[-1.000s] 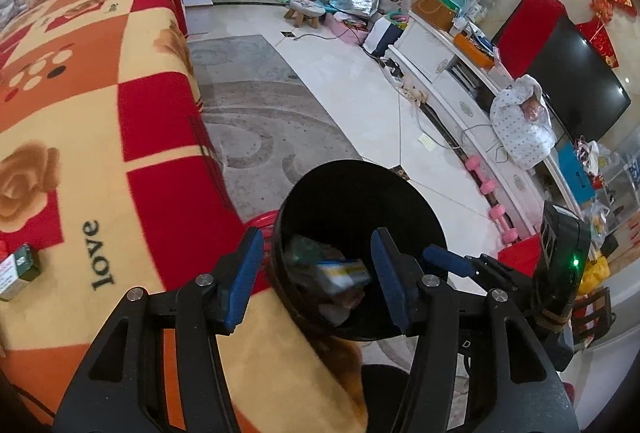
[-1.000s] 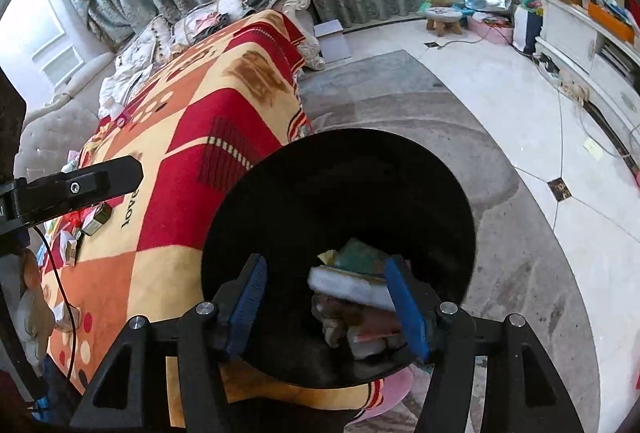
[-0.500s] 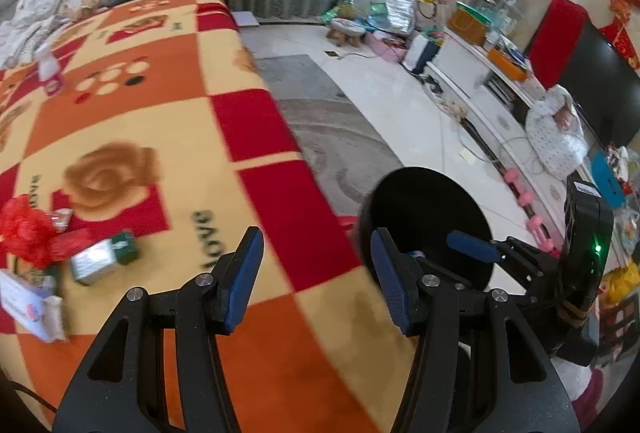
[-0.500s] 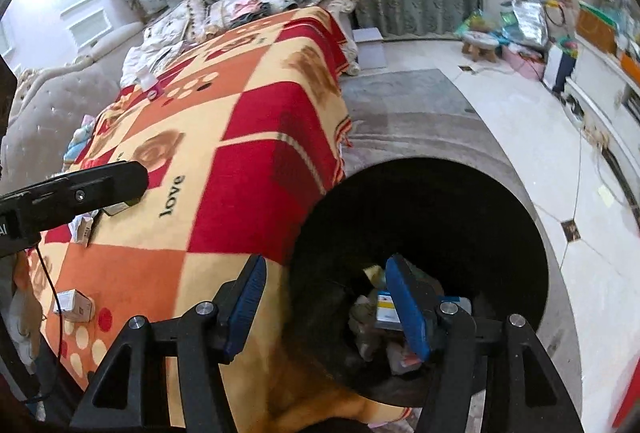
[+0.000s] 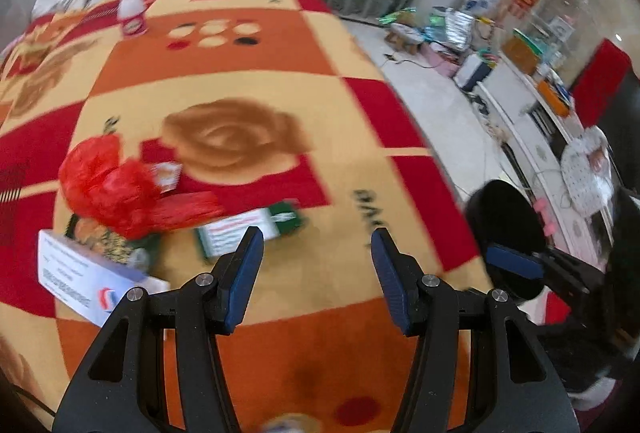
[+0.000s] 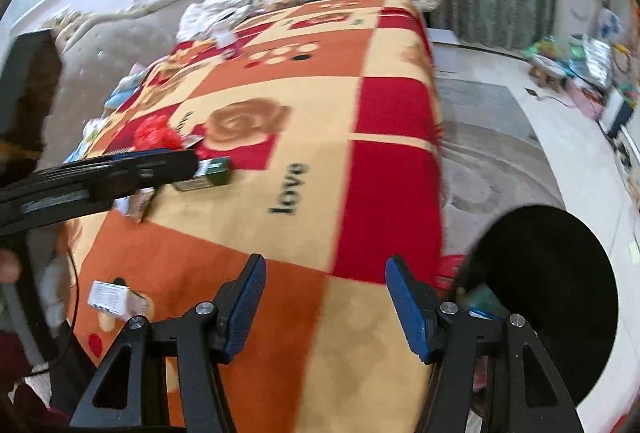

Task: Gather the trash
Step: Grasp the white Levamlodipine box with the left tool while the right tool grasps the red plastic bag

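My left gripper [image 5: 317, 275] and right gripper [image 6: 325, 305] hang wide and empty. Some trash already fills the bin [image 6: 560, 297]; red bag [image 5: 108, 185], green box [image 5: 256, 229] and cartons remain on the blanket [image 5: 248, 73].

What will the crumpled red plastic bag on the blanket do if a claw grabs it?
The red plastic bag looks thin and crinkled, so it will probably squash flat and flop rather than keep its shape. It seems very light, so a push may just slide it across the blanket. It partly overlaps a small packet, which it might drag along.
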### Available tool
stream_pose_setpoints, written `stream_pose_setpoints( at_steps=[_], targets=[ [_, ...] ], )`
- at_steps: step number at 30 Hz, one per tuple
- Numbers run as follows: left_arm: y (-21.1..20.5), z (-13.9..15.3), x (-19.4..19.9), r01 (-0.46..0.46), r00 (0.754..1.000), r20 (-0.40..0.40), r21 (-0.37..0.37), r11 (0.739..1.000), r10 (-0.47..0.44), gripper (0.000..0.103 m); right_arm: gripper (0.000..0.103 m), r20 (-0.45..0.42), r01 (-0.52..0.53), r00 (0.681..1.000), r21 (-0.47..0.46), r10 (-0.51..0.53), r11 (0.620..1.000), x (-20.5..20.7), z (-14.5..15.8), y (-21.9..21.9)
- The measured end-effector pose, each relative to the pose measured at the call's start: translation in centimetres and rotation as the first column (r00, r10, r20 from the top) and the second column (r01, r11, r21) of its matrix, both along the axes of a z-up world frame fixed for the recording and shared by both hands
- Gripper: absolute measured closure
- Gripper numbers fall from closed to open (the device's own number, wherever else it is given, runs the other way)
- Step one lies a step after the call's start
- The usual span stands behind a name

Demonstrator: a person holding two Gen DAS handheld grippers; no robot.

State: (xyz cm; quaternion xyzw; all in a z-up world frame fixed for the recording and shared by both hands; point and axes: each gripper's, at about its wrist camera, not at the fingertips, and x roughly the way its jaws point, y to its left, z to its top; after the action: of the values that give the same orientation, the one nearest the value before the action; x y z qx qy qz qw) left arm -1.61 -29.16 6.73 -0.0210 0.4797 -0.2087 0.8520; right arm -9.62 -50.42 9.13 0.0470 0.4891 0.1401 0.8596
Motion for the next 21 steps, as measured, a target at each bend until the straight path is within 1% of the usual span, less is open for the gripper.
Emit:
stream_pose_setpoints(
  at_steps=[4,7,10,12,13,17,19,21],
  targets=[
    [2.9,-1.2,0.7,-0.035,0.999,-0.028,0.019,0.999,0.035,0.048,0.043,-0.003,-0.038,0.999,0.002,0.038,0.999,0.5,0.0,2.2],
    [5.7,-2.5,0.8,-0.072,0.995,-0.072,0.031,0.997,0.074,0.048,0.043,-0.009,-0.066,0.998,0.006,0.066,0.998,1.1,0.0,3.7],
    [9.4,-3.4,0.3,-0.111,0.987,-0.121,0.002,0.994,0.110,0.048,0.043,-0.018,-0.105,0.994,0.009,0.105,0.994,1.8,-0.2,5.6],
    [11.1,-3.3,-0.5,-0.121,0.985,-0.127,0.002,0.993,0.120,0.048,0.043,-0.021,-0.138,0.990,0.013,0.138,0.990,2.1,-0.3,6.9],
    [12.3,-3.4,-1.1,-0.131,0.983,-0.128,0.014,0.991,0.132,0.048,0.043,-0.022,-0.155,0.988,0.020,0.156,0.988,2.2,-0.4,7.6],
    [16.5,-3.5,-2.9,-0.177,0.973,-0.144,0.032,0.984,0.180,0.048,0.043,-0.013,-0.233,0.972,0.068,0.234,0.970,3.3,-0.4,11.1],
    [18.8,-3.3,-3.8,-0.209,0.966,-0.150,0.021,0.978,0.210,0.048,0.043,-0.014,-0.269,0.963,0.073,0.271,0.960,4.2,-0.5,13.2],
    [20.1,-2.8,-4.4,-0.229,0.963,-0.147,0.007,0.973,0.227,0.048,0.043,-0.018,-0.294,0.955,0.080,0.297,0.952,5.4,-0.8,15.3]
  ],
)
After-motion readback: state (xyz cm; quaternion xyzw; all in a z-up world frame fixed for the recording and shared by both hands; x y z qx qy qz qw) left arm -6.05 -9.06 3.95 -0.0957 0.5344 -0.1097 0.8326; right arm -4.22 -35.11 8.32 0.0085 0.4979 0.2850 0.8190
